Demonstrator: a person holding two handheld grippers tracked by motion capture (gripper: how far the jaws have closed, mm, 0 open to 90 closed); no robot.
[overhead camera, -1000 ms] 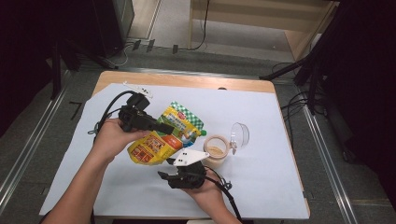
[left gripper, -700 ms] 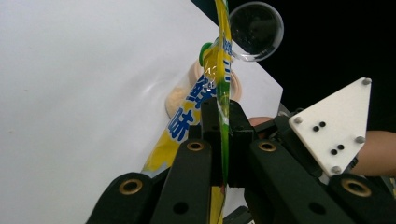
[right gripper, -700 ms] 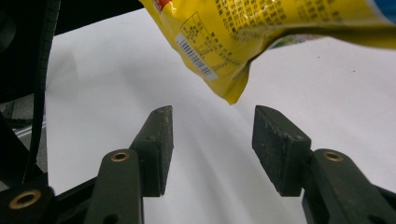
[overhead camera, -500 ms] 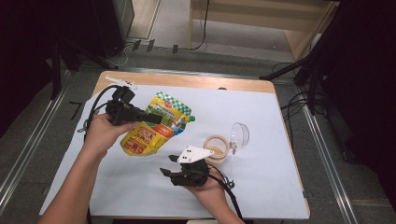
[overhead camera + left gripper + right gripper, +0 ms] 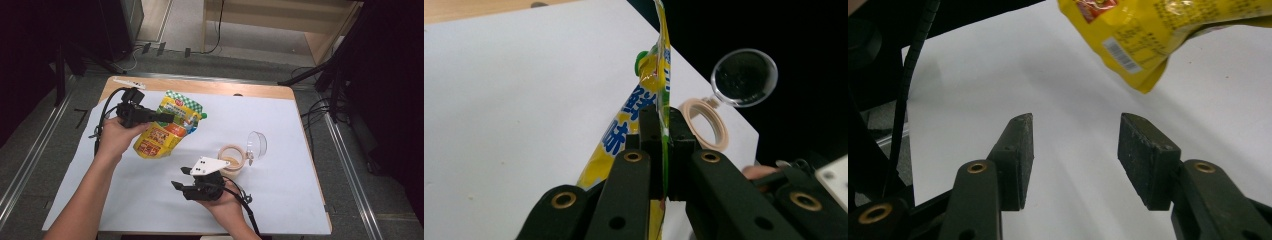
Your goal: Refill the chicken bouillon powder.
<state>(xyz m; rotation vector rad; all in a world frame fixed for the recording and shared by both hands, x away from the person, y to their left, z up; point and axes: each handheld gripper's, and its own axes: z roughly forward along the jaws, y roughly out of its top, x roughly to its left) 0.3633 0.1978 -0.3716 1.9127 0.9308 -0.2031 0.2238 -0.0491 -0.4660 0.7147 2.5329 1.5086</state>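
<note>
A yellow spouted food pouch point(image 5: 162, 136) with a green checked top hangs over the left of the white sheet. My left gripper point(image 5: 168, 118) is shut on its upper edge. In the left gripper view the black jaws point(image 5: 664, 131) pinch the pouch point(image 5: 649, 95) edge-on, its green cap above them. My right gripper point(image 5: 181, 188) rests near the front edge, pointing left, open with nothing between its pads point(image 5: 1075, 132). The pouch's lower corner point(image 5: 1148, 35) hangs beyond them.
A small beige jar point(image 5: 232, 158) with its clear hinged lid point(image 5: 257, 144) flipped open stands right of centre, also the jar point(image 5: 706, 129) in the left gripper view. A white sheet point(image 5: 300, 120) covers the wooden table. A white strip point(image 5: 129, 82) lies at the far left edge.
My left hand has carried the pouch leftward and toward the far side of the table. The right gripper has stayed in place.
</note>
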